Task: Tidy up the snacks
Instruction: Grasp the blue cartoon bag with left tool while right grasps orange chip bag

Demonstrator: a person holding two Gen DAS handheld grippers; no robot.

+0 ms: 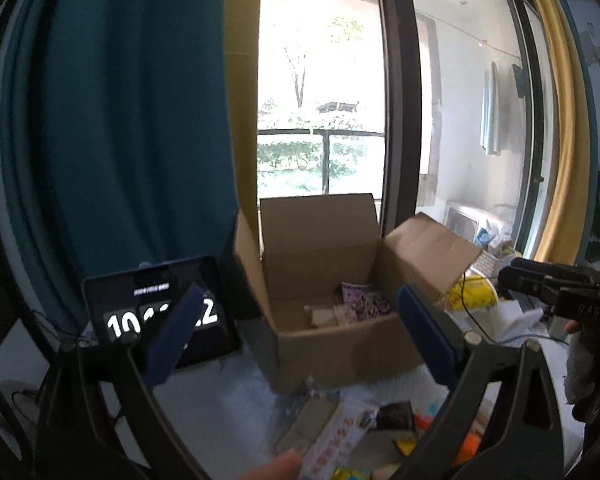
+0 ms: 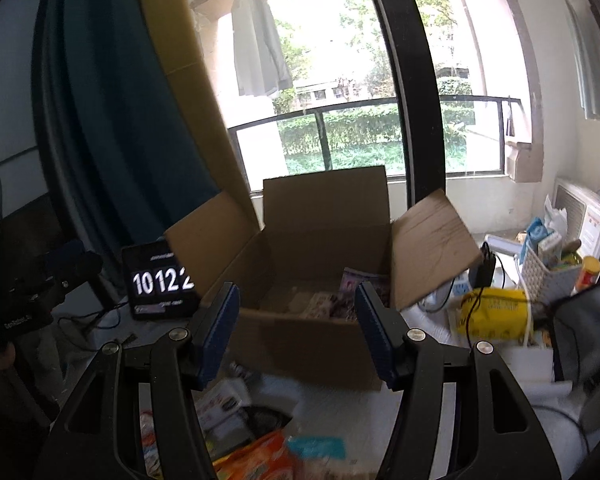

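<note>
- Snack packets (image 2: 256,452) lie loose on the bench (image 2: 340,408), below and nearer than both grippers; the open cardboard box (image 2: 320,320) stands beyond.
- Right gripper (image 2: 296,332): fingers wide, empty.
- Left gripper (image 1: 296,332): fingers wide, empty; a white packet (image 1: 336,440) lies lengthwise beneath it.

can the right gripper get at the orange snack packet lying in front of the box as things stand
Probably yes. The right gripper is open and empty, and the orange packet lies on top of the loose pile just below it, in front of the cardboard box, with nothing covering it. It would need to tilt down.
</note>
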